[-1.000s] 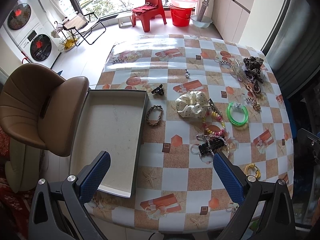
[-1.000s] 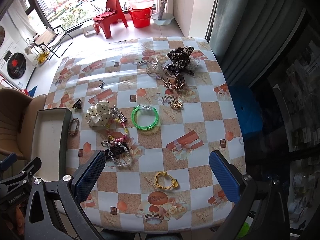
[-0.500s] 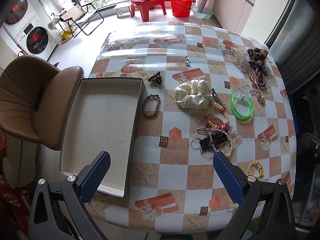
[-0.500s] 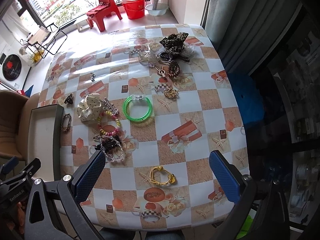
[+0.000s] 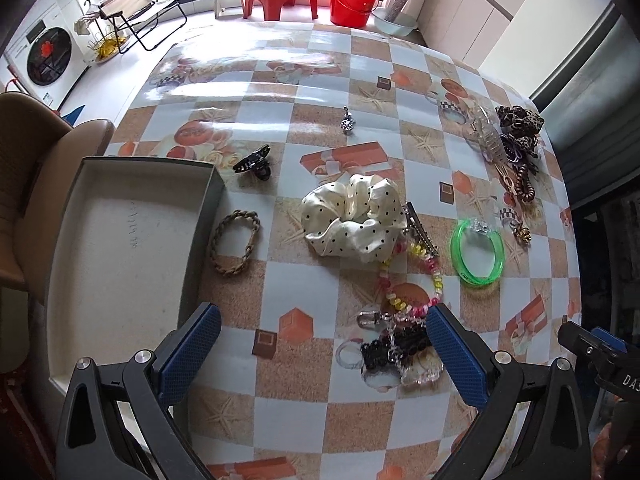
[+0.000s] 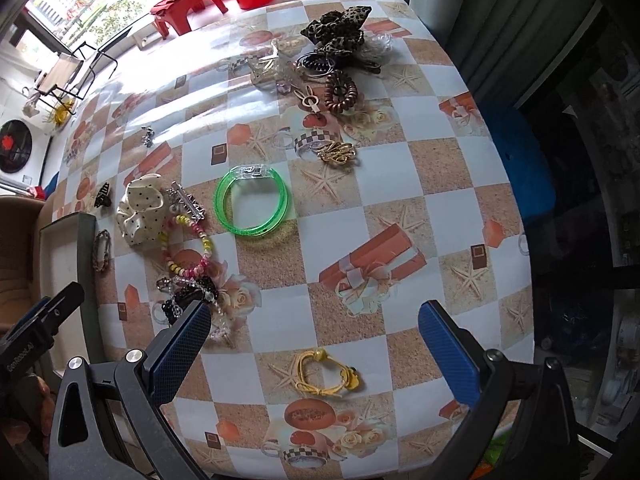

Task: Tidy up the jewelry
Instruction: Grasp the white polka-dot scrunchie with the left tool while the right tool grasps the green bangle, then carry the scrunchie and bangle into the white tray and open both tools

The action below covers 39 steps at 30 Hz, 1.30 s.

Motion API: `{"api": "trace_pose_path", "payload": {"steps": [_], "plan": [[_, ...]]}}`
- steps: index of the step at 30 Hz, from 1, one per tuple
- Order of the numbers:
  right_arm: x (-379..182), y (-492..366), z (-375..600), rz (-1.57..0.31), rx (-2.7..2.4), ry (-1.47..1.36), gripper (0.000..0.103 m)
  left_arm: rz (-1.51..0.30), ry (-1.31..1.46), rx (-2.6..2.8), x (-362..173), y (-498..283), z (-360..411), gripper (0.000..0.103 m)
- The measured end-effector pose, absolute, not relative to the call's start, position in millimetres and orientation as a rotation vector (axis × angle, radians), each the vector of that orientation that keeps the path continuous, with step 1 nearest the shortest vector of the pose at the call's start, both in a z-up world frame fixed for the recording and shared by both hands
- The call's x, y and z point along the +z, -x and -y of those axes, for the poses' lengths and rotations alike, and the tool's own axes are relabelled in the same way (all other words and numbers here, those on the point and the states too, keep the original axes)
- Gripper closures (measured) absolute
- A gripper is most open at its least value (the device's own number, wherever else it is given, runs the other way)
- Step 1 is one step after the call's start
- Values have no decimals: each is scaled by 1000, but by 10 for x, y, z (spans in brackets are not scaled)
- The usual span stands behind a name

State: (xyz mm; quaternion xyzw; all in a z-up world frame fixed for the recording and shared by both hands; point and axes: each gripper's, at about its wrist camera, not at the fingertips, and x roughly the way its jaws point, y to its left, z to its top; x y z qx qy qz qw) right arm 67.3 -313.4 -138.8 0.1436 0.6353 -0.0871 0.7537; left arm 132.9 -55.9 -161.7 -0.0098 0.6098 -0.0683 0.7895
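Note:
Jewelry lies scattered on a checkered tablecloth (image 5: 304,80). A shallow grey tray (image 5: 120,248) sits at the table's left edge, with a braided bracelet (image 5: 234,242) beside it. A polka-dot scrunchie (image 5: 352,216), a bead chain (image 5: 412,276), a green bangle (image 5: 476,252) and a black bead cluster (image 5: 392,350) lie mid-table. My left gripper (image 5: 322,354) is open and empty above the near table. My right gripper (image 6: 314,354) is open and empty over a yellow cord bracelet (image 6: 326,372). The green bangle (image 6: 252,204) also shows in the right wrist view.
A black claw clip (image 5: 254,166) and a small silver charm (image 5: 347,124) lie farther back. A pile with a leopard scrunchie (image 6: 336,32) and a brown coil tie (image 6: 340,92) sits at the far right. A brown chair (image 5: 36,152) stands left of the tray.
Both grippers have moved forward and lower toward the table, so the jewelry looks larger. Both stay open and empty.

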Motion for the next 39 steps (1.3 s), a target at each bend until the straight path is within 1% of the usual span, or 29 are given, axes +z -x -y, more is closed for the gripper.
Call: {"api": "trace_pose_path", "payload": {"steps": [7,9,10,11,14,15,16,18,21,22,23,25,26,27,28,29,30,32,34,39], "plan": [[-1793,-1077,3101,-1393,-177,-323,0,-1298,18,-168,-1938,-1734,717,0],[-1878,-1151,3089,-1394,-174,-331,2,-1284,20,-177,-1997,-1823,750,0],[-1925,-1193,3080,-1394,-172,-331,3,-1280,18,-180,-2031,-1868,775,7],[-1966,-1226,3072,-1394,-173,-327,5,-1285,13,-188,-2077,-1909,800,10],[-2114,-1326,3039,-1402,-172,-320,11,-1303,5,-198,-2235,-1993,865,11],[-2160,-1355,3031,-1407,-174,-321,14,-1309,3,-204,-2279,-2008,883,13],[-2193,-1379,3025,-1407,-173,-321,16,-1313,-2,-211,-2322,-2023,907,18],[-2246,-1417,3000,-1404,-172,-311,22,-1319,-12,-218,-2388,-2044,939,22],[-2324,-1463,2930,-1405,-161,-289,25,-1318,-26,-225,-2439,-2066,986,33],[-2332,-1471,2896,-1397,-168,-261,26,-1313,-33,-224,-2446,-2071,996,34],[-2337,-1481,2863,-1391,-169,-236,26,-1304,-39,-226,-2441,-2071,1007,38],[-2341,-1507,2800,-1380,-174,-197,28,-1288,-53,-241,-2425,-2078,1031,57],[-2337,-1510,2776,-1372,-178,-177,34,-1284,-51,-249,-2414,-2074,1029,64],[-2327,-1514,2756,-1360,-169,-167,42,-1283,-45,-256,-2407,-2081,1026,72],[-2309,-1508,2715,-1353,-161,-157,47,-1279,-39,-261,-2399,-2086,1023,77],[-2299,-1512,2695,-1347,-146,-152,62,-1272,-39,-261,-2385,-2087,1024,78],[-2292,-1520,2679,-1343,-133,-146,79,-1266,-39,-263,-2367,-2080,1019,80],[-2296,-1519,2667,-1340,-117,-166,94,-1252,-35,-269,-2305,-2049,1007,82],[-2310,-1502,2675,-1338,-111,-191,96,-1231,-27,-282,-2208,-1999,999,82],[-2250,-1405,2805,-1313,-58,-281,96,-1174,-15,-311,-1943,-1876,1014,82]]}}
